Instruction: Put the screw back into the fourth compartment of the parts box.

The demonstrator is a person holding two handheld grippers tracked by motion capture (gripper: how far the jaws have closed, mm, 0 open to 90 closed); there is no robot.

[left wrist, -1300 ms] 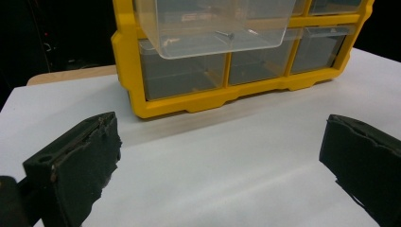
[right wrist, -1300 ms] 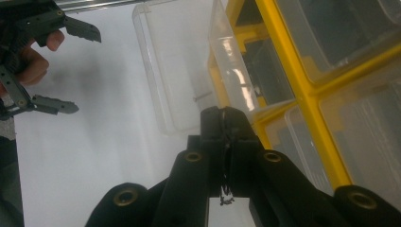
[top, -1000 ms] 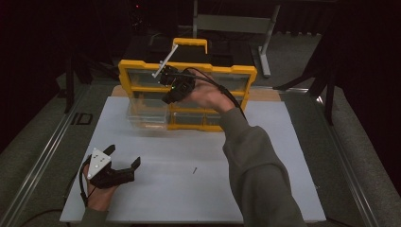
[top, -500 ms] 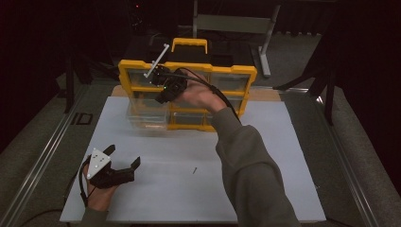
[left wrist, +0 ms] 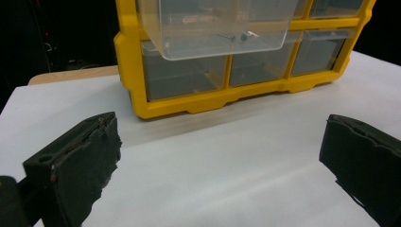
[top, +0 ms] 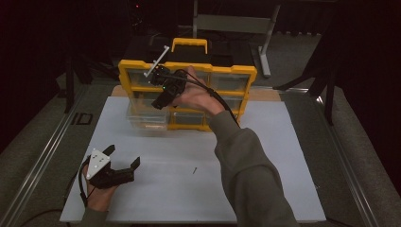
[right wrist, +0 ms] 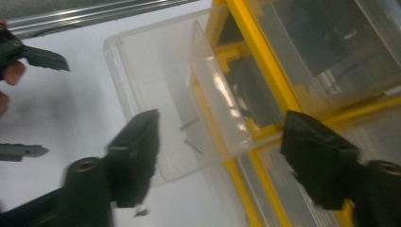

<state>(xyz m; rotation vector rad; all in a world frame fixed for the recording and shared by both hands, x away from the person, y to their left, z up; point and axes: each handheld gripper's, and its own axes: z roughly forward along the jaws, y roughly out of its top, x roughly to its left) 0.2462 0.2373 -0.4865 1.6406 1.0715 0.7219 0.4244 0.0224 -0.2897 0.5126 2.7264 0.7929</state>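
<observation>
Hovering above the yellow organizer [top: 187, 97], the right gripper [right wrist: 220, 142] had just spread its jaws, nothing pinched between them. Directly below them stood the pulled-out clear drawer [right wrist: 175, 109], with small screws [right wrist: 189, 135] lying inside. Well apart on the white table [top: 265, 156], the left gripper [top: 124, 163] rested with its jaws spread wide and empty.

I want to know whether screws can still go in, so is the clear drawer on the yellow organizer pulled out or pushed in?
Pulled out: the clear drawer juts past the yellow organizer frame, with small screws lying inside.
</observation>
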